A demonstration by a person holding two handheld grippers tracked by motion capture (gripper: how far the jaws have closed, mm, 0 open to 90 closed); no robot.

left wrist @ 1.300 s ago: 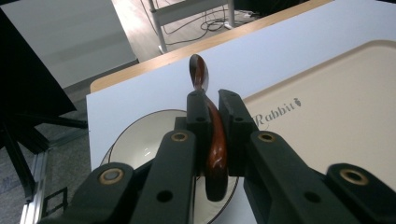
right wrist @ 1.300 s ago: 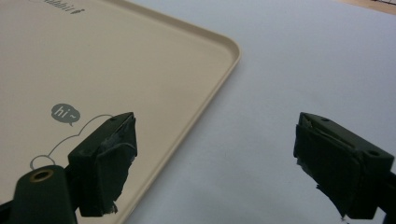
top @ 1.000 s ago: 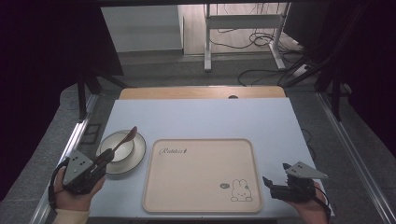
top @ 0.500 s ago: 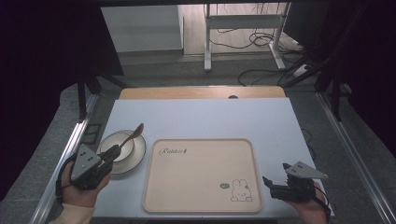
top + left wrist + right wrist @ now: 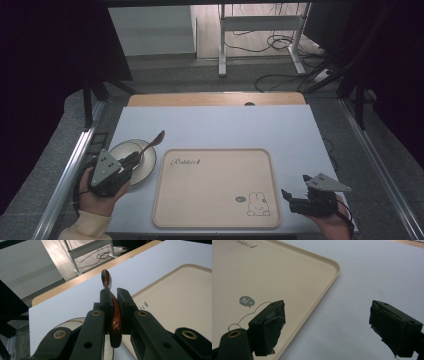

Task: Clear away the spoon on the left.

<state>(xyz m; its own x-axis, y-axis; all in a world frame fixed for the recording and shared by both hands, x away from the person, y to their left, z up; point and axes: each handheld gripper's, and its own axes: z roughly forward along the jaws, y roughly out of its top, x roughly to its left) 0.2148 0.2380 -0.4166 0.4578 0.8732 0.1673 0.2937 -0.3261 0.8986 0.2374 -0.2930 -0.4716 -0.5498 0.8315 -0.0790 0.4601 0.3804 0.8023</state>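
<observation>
Two jaws of the left gripper are clamped on a brown spoon, held above the plate left of the tray. The right gripper rests with jaws wide apart over the counter at the tray's right edge.

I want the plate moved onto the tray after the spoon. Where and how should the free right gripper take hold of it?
Probably the plate's rim on the side facing the tray, coming in low from the tray side. The rim is thin and raised, so the open right gripper can pinch over it; the left gripper, shut on the spoon, crowds the other side.
</observation>
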